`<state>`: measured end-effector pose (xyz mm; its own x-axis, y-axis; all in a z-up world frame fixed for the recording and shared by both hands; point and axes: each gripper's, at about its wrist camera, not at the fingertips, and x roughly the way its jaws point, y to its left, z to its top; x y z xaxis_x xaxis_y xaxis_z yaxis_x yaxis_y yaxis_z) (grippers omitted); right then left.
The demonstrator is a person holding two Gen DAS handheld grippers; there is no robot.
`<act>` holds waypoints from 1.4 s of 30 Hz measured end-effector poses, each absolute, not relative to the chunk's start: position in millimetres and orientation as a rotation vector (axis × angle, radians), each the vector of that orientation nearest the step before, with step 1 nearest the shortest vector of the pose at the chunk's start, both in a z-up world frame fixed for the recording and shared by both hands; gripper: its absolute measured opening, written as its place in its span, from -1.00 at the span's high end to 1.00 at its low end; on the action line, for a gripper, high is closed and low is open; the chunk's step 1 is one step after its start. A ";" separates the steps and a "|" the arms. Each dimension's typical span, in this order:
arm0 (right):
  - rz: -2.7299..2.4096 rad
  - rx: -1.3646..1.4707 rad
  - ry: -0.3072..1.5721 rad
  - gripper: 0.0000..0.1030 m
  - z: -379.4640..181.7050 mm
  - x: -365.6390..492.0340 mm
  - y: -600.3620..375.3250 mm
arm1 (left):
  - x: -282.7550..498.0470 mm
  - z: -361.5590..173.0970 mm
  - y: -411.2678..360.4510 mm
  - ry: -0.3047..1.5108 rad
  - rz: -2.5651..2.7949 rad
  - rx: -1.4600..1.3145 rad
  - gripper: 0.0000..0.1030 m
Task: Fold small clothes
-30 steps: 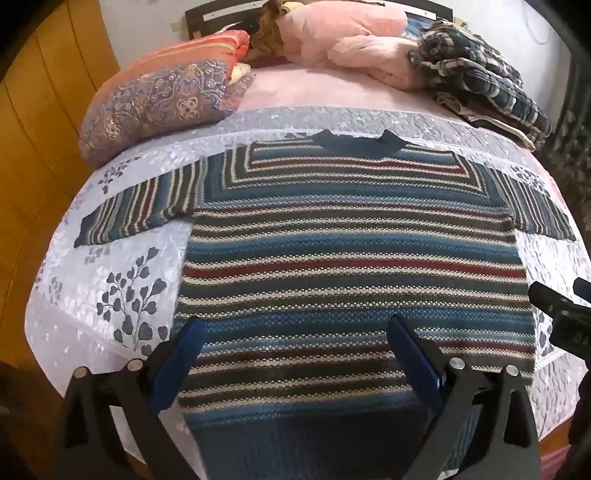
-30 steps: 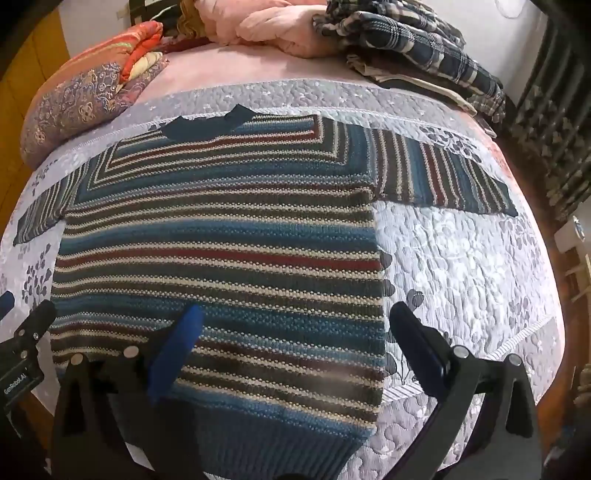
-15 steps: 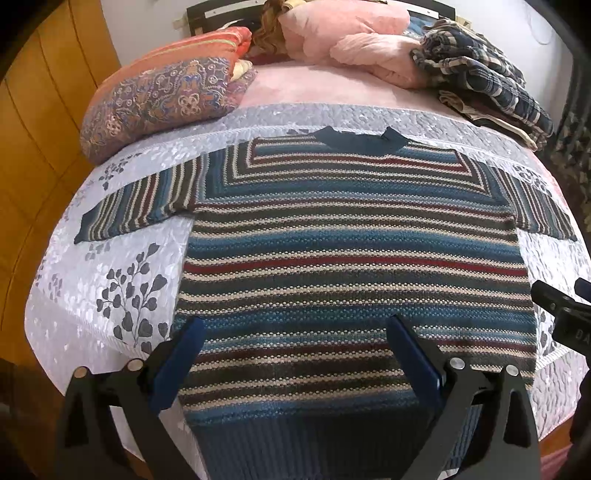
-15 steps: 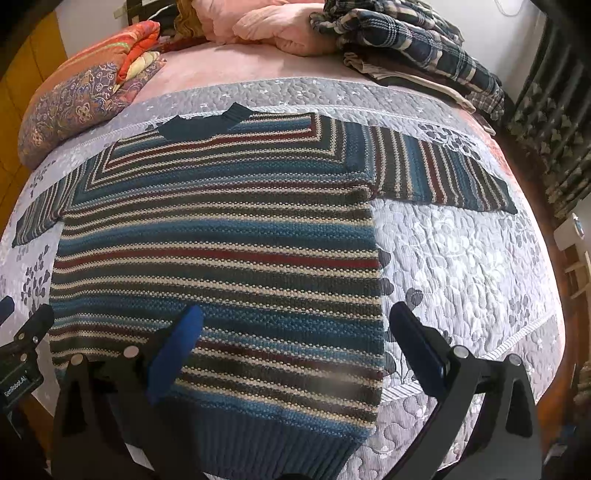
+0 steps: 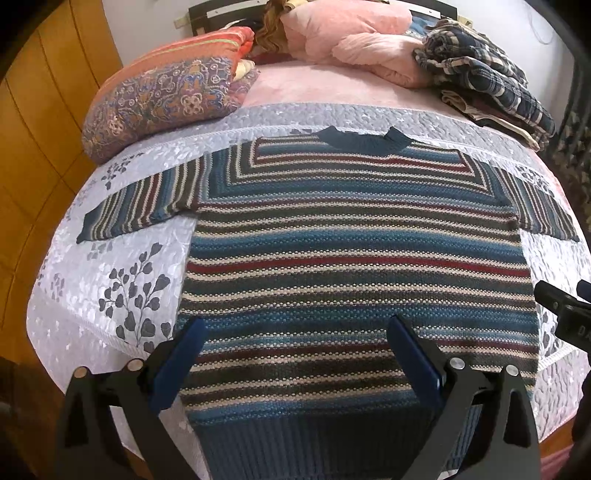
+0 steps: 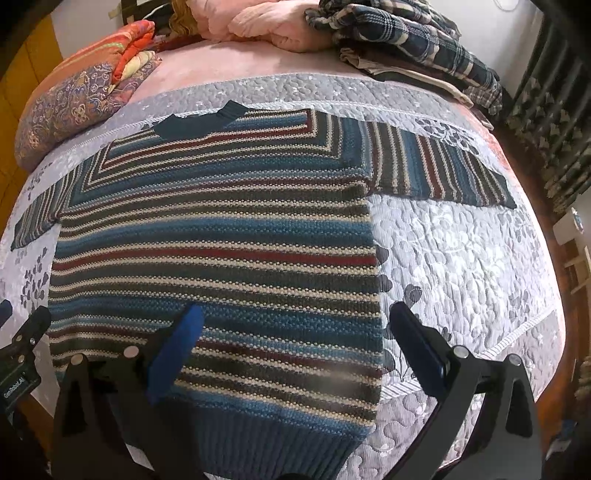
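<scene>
One striped sweater (image 5: 354, 266) lies flat on bed quilt (image 5: 122, 266), both sleeves spread, hem nearest: laid out ready for first fold. Two claws, left claw (image 5: 295, 354) and right claw (image 6: 295, 343), hover above hem, both wide, holding nothing. Two pillows (image 5: 166, 96), one plaid pile (image 6: 406, 37) behind

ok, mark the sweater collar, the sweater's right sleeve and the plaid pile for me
sweater collar (image 5: 364, 142): left wrist view, middle of the dark ribbed neckband.
right sleeve (image 6: 436, 170): right wrist view, mid-sleeve on the stripes, lying flat on the quilt.
plaid pile (image 6: 402, 33): right wrist view, top of the folded checked fabric.
</scene>
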<state>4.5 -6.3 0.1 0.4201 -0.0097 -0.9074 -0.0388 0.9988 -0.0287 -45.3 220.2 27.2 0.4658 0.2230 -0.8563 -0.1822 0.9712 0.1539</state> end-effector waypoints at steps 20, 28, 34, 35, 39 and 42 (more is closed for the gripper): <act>0.020 -0.035 1.139 -0.94 1.1 5.9 -7.0 | -44.3 29.4 223.0 1.060 0.260 0.032 -0.92; 0.022 -0.033 1.139 -0.94 1.1 5.5 -6.8 | -44.7 28.9 223.3 1.059 0.260 0.032 -0.92; 0.022 -0.034 1.136 -0.94 1.3 5.4 -6.8 | -44.5 28.8 223.7 1.059 0.262 0.033 -0.92; 0.022 -0.034 1.136 -0.94 1.4 5.3 -6.9 | -44.5 28.7 223.7 1.059 0.263 0.033 -0.92; 0.021 -0.035 1.136 -0.94 1.6 5.3 -6.7 | -44.5 28.8 223.8 1.058 0.263 0.033 -0.92; 0.021 -0.034 1.136 -0.94 1.7 5.4 -7.1 | -44.5 28.9 223.7 1.058 0.262 0.033 -0.92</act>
<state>5.4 -7.1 1.7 0.4210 -0.0002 -0.9071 -0.0344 0.9993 -0.0162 -44.5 223.7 28.9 0.4625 0.2290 -0.8565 -0.1976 0.9684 0.1523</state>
